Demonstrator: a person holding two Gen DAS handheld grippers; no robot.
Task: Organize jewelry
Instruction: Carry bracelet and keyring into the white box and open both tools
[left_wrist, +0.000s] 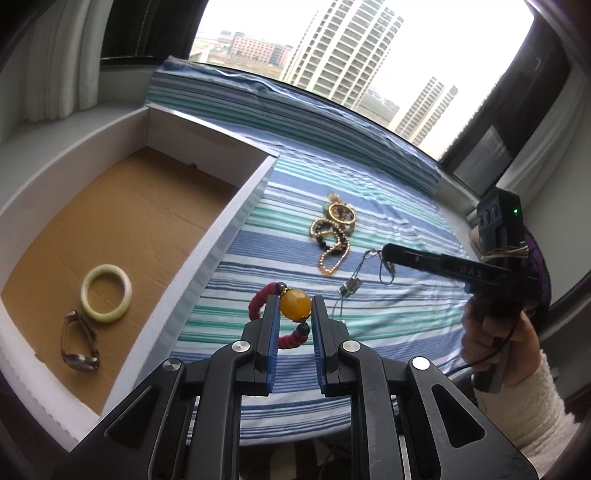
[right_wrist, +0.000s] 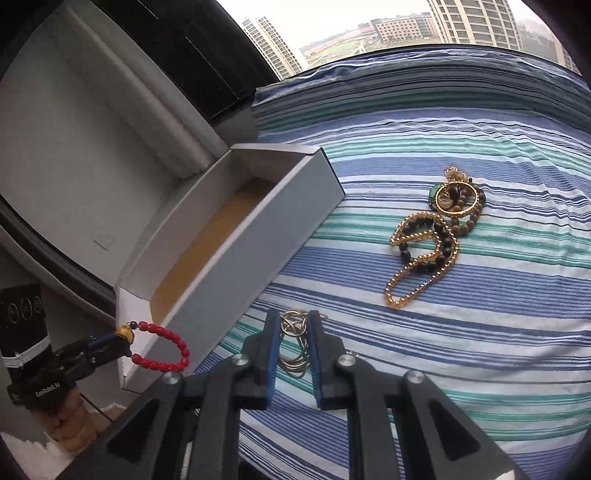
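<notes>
Landmark: white box (left_wrist: 236, 221) with brown cardboard floor, standing on the striped cloth (left_wrist: 388, 206).
Left gripper (left_wrist: 294, 306): clamped on the amber bead (left_wrist: 294, 303) of the red bead bracelet (right_wrist: 162, 349); held just beside the box's near wall, outside it.
Right gripper (right_wrist: 293, 325): closed around a thin silver chain (right_wrist: 293, 347), raised off the cloth on the side away from the box; its pendant (left_wrist: 349, 288) dangles below.
Already in box: pale jade bangle (left_wrist: 106, 293) and a dark link bracelet (left_wrist: 79, 343), touching, near one end.
Still out: tangled pile of gold and dark bead strands (right_wrist: 428, 240), well apart from the box on the cloth.
Risk 1: grip is on a round, smooth bead; it may squirt out and drop short of the box.
Risk 2: hanging red loop may snag the box wall while crossing.
Risk 3: slack chain may slide through the pads, or its pendant catch the pile.
</notes>
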